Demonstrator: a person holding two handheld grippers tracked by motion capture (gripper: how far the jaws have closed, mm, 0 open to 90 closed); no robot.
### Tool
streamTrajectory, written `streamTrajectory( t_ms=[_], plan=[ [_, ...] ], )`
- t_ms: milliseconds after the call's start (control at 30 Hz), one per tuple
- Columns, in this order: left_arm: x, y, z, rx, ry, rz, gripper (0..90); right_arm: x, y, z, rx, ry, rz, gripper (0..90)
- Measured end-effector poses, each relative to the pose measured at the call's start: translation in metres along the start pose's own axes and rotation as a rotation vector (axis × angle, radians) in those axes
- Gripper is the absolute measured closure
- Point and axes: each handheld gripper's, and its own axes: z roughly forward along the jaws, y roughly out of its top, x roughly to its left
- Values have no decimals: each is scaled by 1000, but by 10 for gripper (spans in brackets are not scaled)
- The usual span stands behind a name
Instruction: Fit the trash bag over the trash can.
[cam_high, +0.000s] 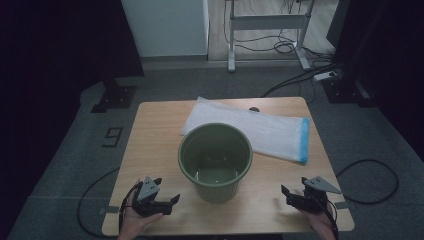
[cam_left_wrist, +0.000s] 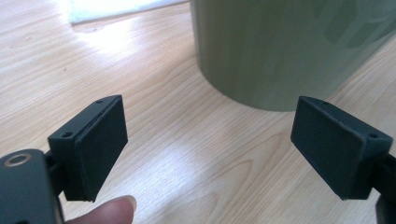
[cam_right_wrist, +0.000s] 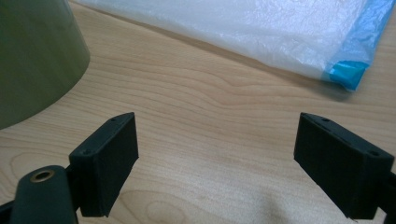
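Green and round, the plastic bucket (cam_high: 215, 161) stands mid-surface, a clear plastic bag with a blue edge (cam_high: 260, 131) behind it; left gripper (cam_high: 169, 201) and right gripper (cam_high: 287, 194) flank it, jaws spread, holding nothing.

Wooden table (cam_high: 150, 145) mid-frame: green plastic bucket (cam_high: 216, 162) stands at centre, folded clear plastic bag w/ blue edge (cam_high: 260, 131) lies flat upper right, behind it.

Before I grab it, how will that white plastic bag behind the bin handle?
The bag is thin, translucent film lying flat, so probably floppy and very light. It looks smooth, so it may slide on the table rather than lift.
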Motion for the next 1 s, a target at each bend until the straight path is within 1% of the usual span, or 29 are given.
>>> streamTrajectory(
  t_ms=[67,100,133,167,200,233,267,300,333,367,400,433,467,500,567,600,633,700,767,800,833,900,933,967,1000],
  plan=[
    [1,-2,0,3,5,-3,107,0,1,1,0,-3,-5,136],
    [1,-6,0,14,18,-9,107,1,4,3,0,-11,-20,138],
    [1,-6,0,14,18,-9,107,1,6,5,-4,-16,-31,142],
    [2,-8,-1,20,27,-9,107,1,6,5,-4,-16,-31,142],
    [2,-10,-1,27,38,-13,107,1,9,7,-3,-17,-44,144],
    [4,-14,-4,37,60,-20,107,1,14,12,-8,-19,-57,153],
    [4,-14,-4,37,60,-20,107,1,14,12,-8,-19,-57,153],
    [6,-18,-8,39,81,-31,108,1,20,18,-9,-12,-64,168],
    [6,-18,-8,39,81,-31,112,1,20,18,-9,-12,-64,168],
    [8,-21,-12,33,99,-49,116,0,26,27,-1,-12,-60,175],
    [8,-21,-12,33,99,-49,116,0,26,27,-1,-12,-60,175],
    [10,-24,-15,31,112,-64,116,-1,32,36,12,-3,-64,183],
    [10,-24,-15,31,112,-64,118,-1,32,36,12,-3,-64,183],
    [11,-26,-15,32,116,-69,118,-1,38,44,23,-6,-80,192],
    [13,-31,-16,43,126,-75,119,-2,43,52,37,-9,-94,214],
    [13,-31,-16,43,126,-75,120,-2,43,52,37,-9,-94,214],
    [13,-33,-16,53,139,-71,124,-3,48,59,37,-18,-110,247],
    [13,-33,-16,55,143,-68,127,-5,54,68,51,-26,-120,248],
    [14,-34,-15,61,140,-72,127,-8,60,78,72,-26,-113,247],
    [14,-34,-15,61,140,-72,127,-8,60,78,72,-26,-113,247],
    [14,-34,-13,63,137,-69,128,-12,64,87,88,-36,-106,247],
    [13,-35,-14,61,139,-68,129,-17,67,95,92,-49,-106,265],
    [13,-35,-14,61,139,-68,132,-17,67,95,92,-49,-106,265],
    [14,-35,-15,56,136,-69,133,-22,67,102,91,-46,-99,287],
    [14,-35,-15,53,136,-69,133,-24,66,105,102,-37,-98,286]
  ],
)
